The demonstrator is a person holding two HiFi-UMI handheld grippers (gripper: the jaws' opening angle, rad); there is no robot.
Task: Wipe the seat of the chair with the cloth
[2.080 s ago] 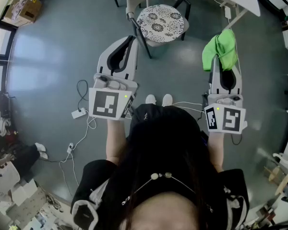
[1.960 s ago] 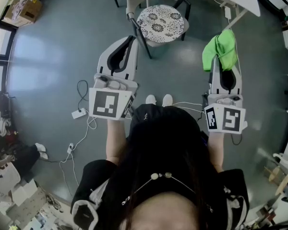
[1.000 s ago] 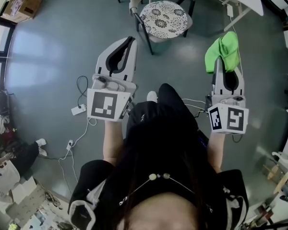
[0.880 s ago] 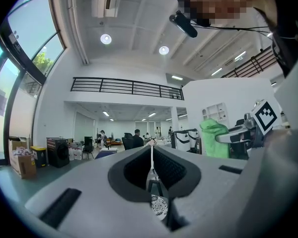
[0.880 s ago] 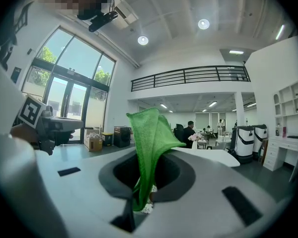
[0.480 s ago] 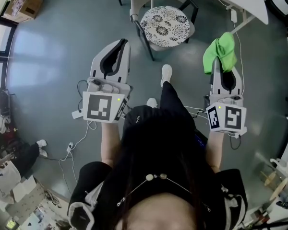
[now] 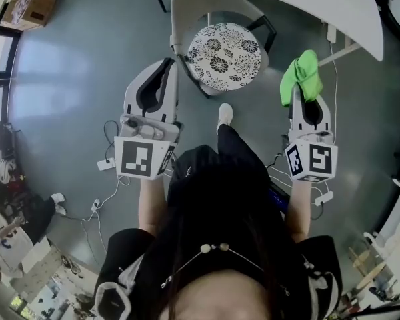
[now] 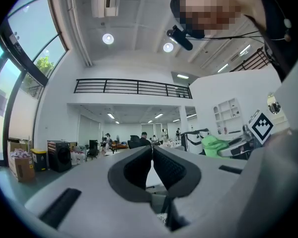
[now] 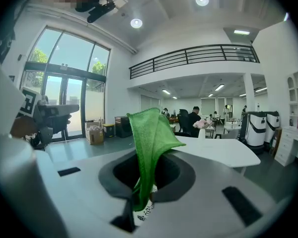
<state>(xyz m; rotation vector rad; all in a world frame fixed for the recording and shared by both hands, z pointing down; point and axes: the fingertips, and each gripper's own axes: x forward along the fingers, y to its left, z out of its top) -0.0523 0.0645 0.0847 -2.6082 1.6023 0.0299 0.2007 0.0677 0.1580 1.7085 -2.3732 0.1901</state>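
Right claw (image 7: 304,85) clamped on green cloth (image 7: 303,76), chair seat (image 7: 225,54) ahead-left, nearer the empty, closed left claw (image 7: 168,72).

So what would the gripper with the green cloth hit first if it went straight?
Probably the white table, straight ahead of the right gripper and its green cloth; depth is unclear. The chair sits left of that line.

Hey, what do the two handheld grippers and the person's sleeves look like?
The left gripper and right gripper are light grey shells with dark padded jaws. Each carries a white cube with black square markers. The sleeves are black.
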